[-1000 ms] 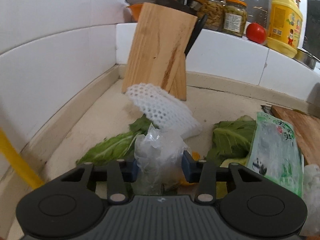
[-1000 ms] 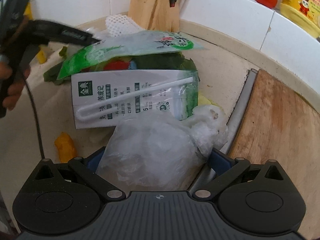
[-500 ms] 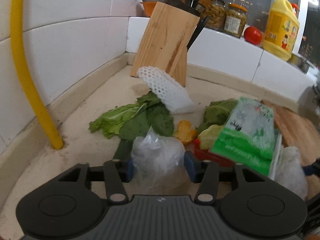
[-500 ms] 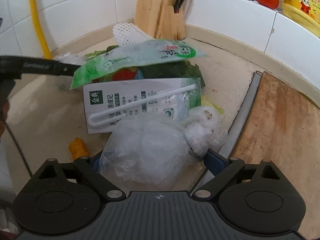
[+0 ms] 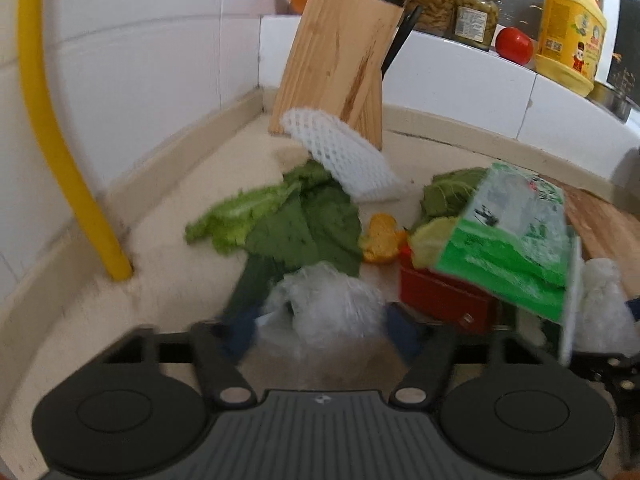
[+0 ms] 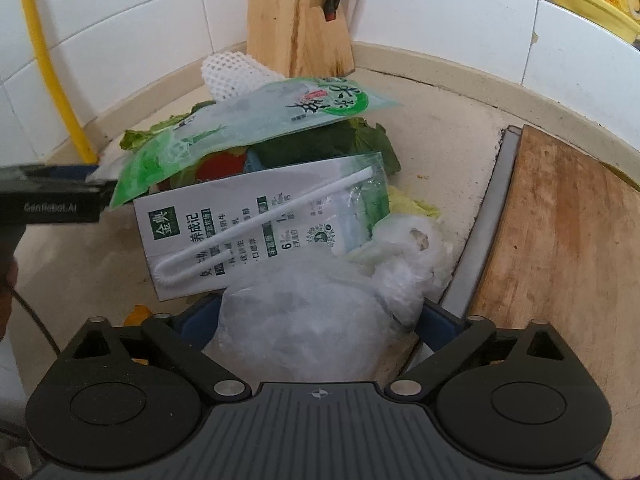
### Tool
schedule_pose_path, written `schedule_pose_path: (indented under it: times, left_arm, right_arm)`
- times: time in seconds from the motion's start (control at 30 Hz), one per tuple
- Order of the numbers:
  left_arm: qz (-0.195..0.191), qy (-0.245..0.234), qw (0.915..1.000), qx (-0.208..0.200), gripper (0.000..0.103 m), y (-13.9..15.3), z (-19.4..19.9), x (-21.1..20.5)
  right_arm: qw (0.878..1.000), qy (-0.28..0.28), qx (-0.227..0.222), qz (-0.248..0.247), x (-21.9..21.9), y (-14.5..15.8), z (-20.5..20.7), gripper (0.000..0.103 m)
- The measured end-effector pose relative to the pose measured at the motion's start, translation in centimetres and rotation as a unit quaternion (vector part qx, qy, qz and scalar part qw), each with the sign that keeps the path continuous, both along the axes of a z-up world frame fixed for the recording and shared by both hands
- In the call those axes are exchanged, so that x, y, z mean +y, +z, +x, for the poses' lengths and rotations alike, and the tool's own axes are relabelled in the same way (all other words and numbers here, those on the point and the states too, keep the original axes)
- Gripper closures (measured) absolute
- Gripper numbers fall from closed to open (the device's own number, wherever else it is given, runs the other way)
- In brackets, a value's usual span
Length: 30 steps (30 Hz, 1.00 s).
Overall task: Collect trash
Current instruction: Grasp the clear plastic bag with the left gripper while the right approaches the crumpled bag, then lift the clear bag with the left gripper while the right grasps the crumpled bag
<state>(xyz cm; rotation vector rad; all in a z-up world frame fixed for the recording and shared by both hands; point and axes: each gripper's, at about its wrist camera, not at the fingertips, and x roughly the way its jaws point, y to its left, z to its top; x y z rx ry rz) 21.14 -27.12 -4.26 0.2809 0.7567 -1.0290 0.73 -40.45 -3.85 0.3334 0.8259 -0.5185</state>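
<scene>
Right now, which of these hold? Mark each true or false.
1. The white foam net lies beside the knife block. True.
2. The milk carton stands upright. False: it lies flat, its straw on top.
3. A tomato sits on the ledge next to the yellow bottle. True.
4. The right gripper is empty. False: a crumpled clear bag sits between its wide fingers.
5. The cutting board is covered with leaves. False: its visible surface is bare.

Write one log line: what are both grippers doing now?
left gripper: jaws closing on crumpled plastic | right gripper: holds plastic bag | uncollected: milk carton, green packet
</scene>
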Motion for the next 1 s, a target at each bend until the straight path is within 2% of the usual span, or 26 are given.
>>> schedule_pose_path:
  times: [0.07, 0.17, 0.27, 0.33, 0.37, 0.43, 0.47, 0.53, 0.63, 0.77, 0.9, 0.97, 1.0]
  left_arm:
    - [-0.008, 0.004, 0.9999, 0.012, 0.057, 0.4, -0.5, 0.9]
    - [-0.011, 0.008, 0.9996, 0.024, 0.058, 1.1, -1.9, 2.7]
    - [-0.016, 0.005, 0.9992, 0.037, 0.058, 1.5, -3.2, 4.2]
    - [-0.016, 0.004, 0.9993, 0.033, 0.051, 1.6, -3.9, 4.6]
    - [-0.011, 0.011, 0.9996, 0.023, 0.046, 1.6, -4.1, 4.7]
    - [0.001, 0.025, 0.9997, 0.006, 0.031, 1.4, -4.3, 4.6]
    - [-0.001, 0.029, 0.9996, 0.001, 0.029, 1.4, -4.4, 4.6]
    - [-0.003, 0.03, 0.9996, 0.001, 0.022, 1.3, -4.3, 4.5]
    - [0.008, 0.027, 0.9994, -0.02, 0.02, 0.9, -4.8, 4.2]
    - [0.02, 0.027, 0.9973, -0.065, 0.018, 0.5, -5.4, 3.8]
    - [0.033, 0.032, 0.9977, -0.049, 0.018, -0.5, -4.5, 3.0]
    - [0.051, 0.04, 0.9975, -0.029, 0.022, -1.2, -4.1, 2.6]
    - [0.05, 0.041, 0.9974, -0.032, 0.026, -1.2, -4.3, 2.6]
  right_arm:
    - [1.0, 0.004, 0.005, -0.006, 0.4, 0.3, -0.2, 0.02]
    - [1.0, 0.006, -0.01, -0.005, 1.0, 1.0, -1.3, 0.029]
    - [1.0, 0.015, -0.023, 0.006, 1.7, 1.9, -2.5, 0.033]
    - [0.999, 0.025, -0.032, 0.005, 2.2, 2.3, -3.0, 0.033]
    - [0.999, 0.029, -0.035, 0.004, 2.3, 2.5, -3.1, 0.029]
    - [0.999, 0.039, -0.038, 0.005, 2.3, 2.3, -3.1, 0.024]
    - [0.999, 0.037, -0.034, 0.001, 2.3, 2.2, -3.0, 0.016]
    - [0.999, 0.047, -0.018, -0.002, 2.4, 1.8, -2.5, 0.007]
    - [0.999, 0.055, -0.003, 0.0, 2.4, 1.2, -1.7, 0.002]
    - [0.998, 0.063, 0.0, 0.009, 2.8, 0.8, -1.6, 0.001]
    - [0.998, 0.062, -0.01, 0.009, 2.9, 0.7, -2.0, 0.002]
    - [0.998, 0.061, -0.007, 0.009, 3.0, 0.6, -2.1, 0.005]
    - [0.998, 0.059, -0.005, 0.009, 3.0, 0.6, -2.2, 0.007]
